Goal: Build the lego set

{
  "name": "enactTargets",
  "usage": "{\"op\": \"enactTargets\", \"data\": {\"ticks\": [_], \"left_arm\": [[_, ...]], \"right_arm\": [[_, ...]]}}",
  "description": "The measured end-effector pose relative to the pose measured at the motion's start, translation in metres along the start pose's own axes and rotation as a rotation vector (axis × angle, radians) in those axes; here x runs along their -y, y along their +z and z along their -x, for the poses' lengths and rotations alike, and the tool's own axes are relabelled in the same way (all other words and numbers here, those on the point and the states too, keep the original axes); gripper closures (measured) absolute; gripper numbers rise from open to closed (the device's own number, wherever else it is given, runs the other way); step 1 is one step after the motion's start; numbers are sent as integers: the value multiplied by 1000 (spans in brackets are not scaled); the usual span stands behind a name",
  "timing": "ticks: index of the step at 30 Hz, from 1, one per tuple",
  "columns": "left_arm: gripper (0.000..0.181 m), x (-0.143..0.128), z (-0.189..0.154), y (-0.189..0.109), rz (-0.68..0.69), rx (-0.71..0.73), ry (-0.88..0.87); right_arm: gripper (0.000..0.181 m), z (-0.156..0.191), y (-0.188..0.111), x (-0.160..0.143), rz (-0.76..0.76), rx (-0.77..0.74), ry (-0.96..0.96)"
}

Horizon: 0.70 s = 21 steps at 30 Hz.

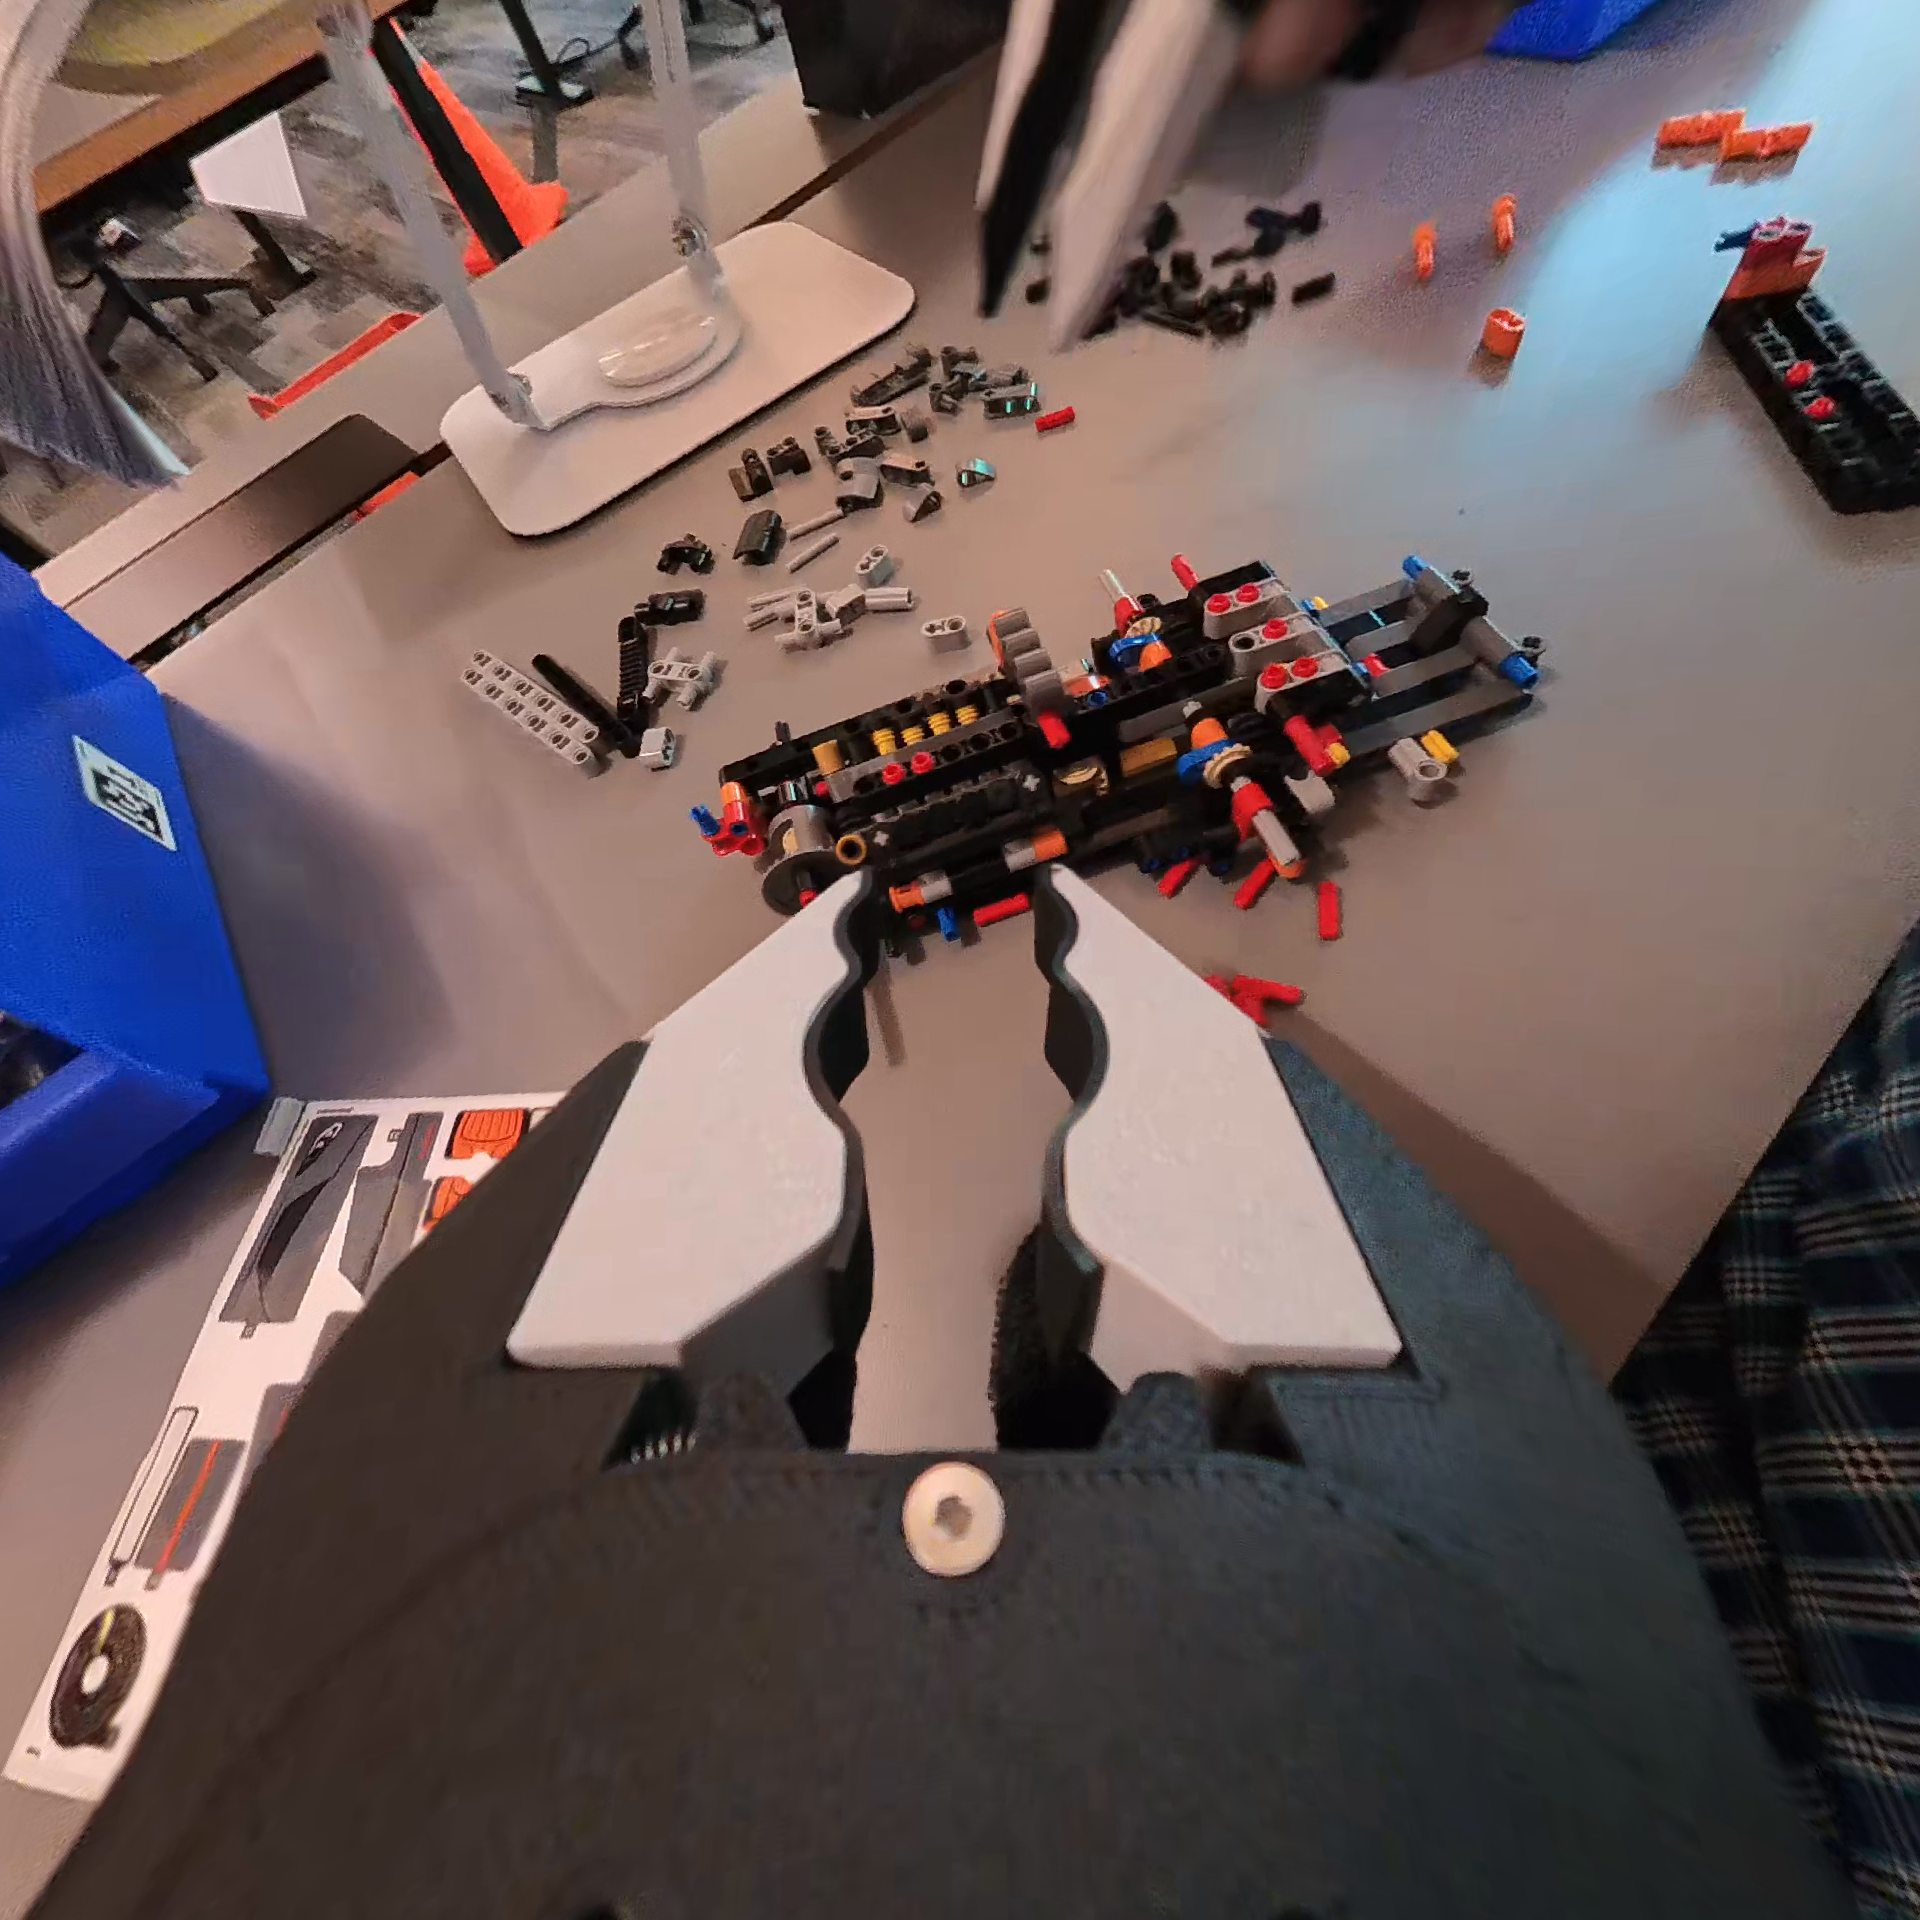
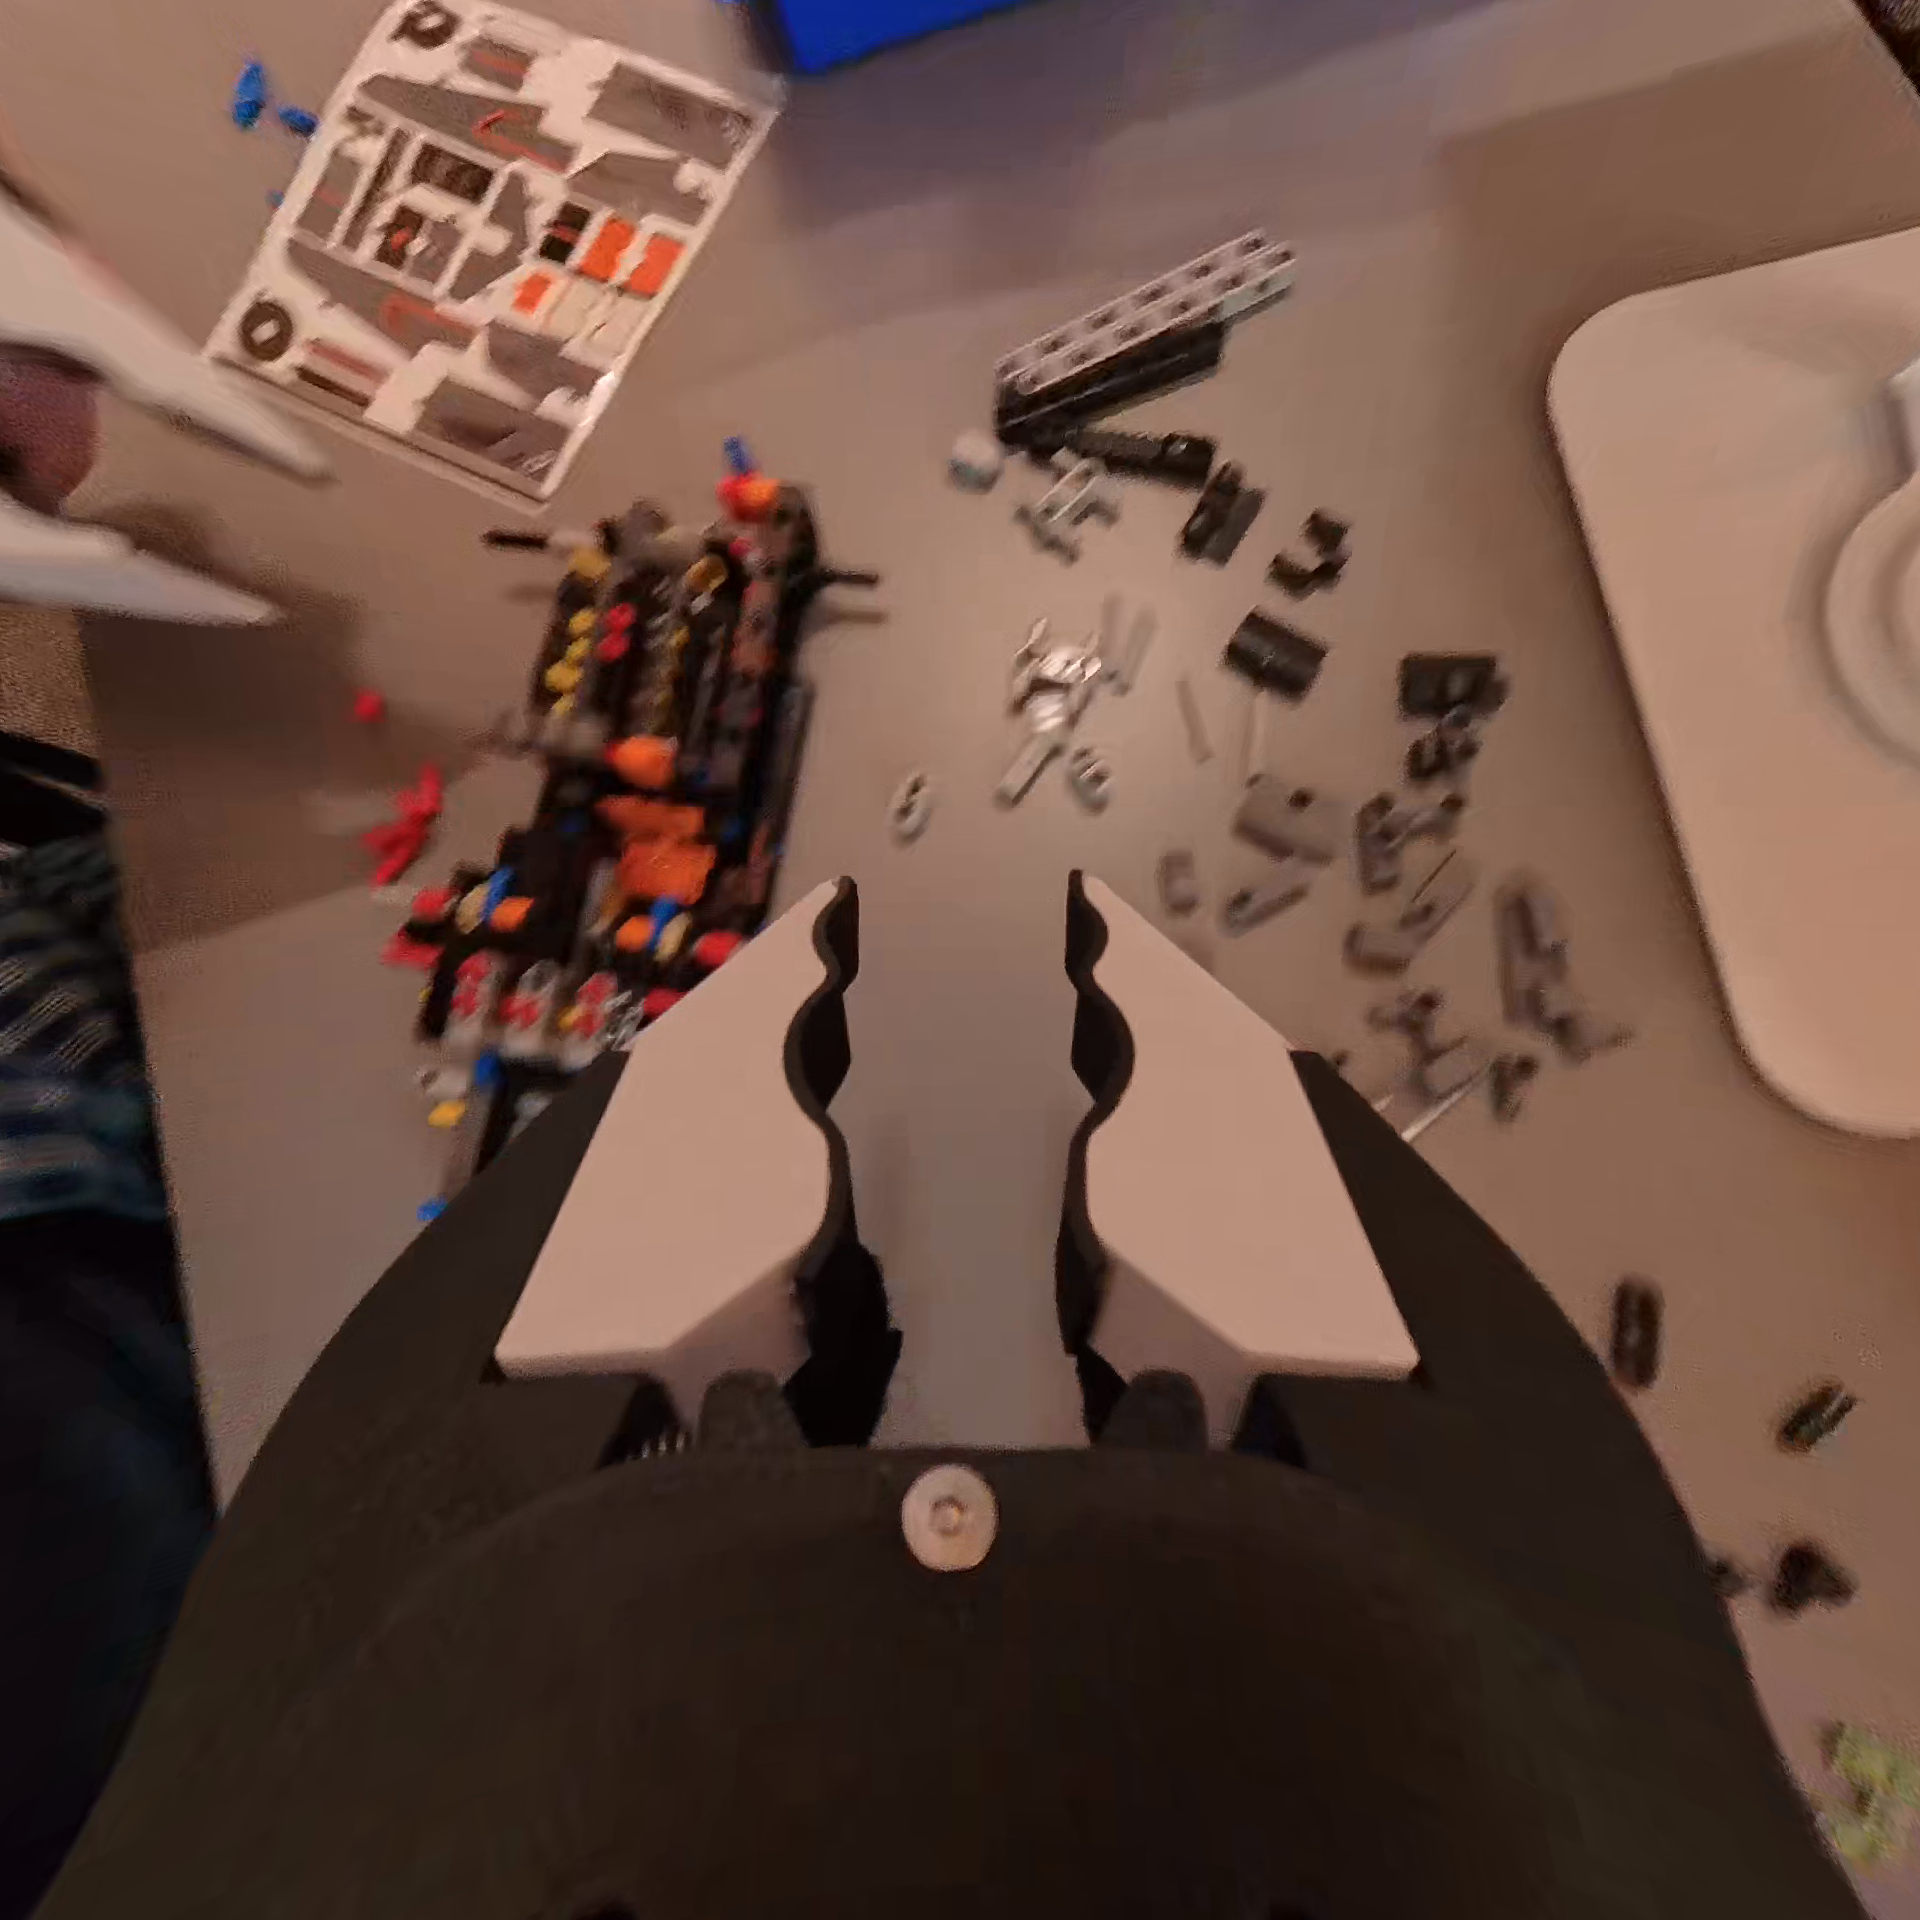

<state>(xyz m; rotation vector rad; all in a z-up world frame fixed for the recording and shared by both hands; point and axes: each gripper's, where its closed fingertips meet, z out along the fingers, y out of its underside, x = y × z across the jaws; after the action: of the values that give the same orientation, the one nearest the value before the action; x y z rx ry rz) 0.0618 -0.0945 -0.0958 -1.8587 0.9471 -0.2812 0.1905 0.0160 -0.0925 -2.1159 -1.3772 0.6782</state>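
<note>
both hand-held grippers [image 1: 951,883] [image 2: 961,899] agape above table [image 1: 1558,935]

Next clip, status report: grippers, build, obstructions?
Left gripper and right gripper open, empty. Lego chassis on table, untouched. Loose pins near it.

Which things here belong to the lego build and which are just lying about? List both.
Build: half-built chassis; loose grey and black pieces; red pins; sticker sheet; black subassembly; orange pieces.

Lying about: blue bin; white stand base.
</note>
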Motion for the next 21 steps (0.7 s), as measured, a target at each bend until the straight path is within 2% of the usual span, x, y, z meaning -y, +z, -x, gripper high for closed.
{"op": "enactTargets", "data": {"ticks": [2,6,9,13,15,21], "left_arm": [[152,1,2,-1,-17,-4,-30],[152,-1,3,0,-22,-10,-41],[152,-2,5,1,-25,-11,-44],[152,-4,9,1,-30,-15,-60],[152,-5,9,2,-27,-18,-59],[152,-5,8,4,-25,-21,-53]], "right_arm": [[144,-25,23,17,25,15,28],[148,-71,74,37,88,-50,47],[155,-92,94,50,87,-84,75],[162,-103,113,47,140,-89,94],[175,-104,115,44,154,-90,76],[176,-101,112,43,153,-81,38]]}}
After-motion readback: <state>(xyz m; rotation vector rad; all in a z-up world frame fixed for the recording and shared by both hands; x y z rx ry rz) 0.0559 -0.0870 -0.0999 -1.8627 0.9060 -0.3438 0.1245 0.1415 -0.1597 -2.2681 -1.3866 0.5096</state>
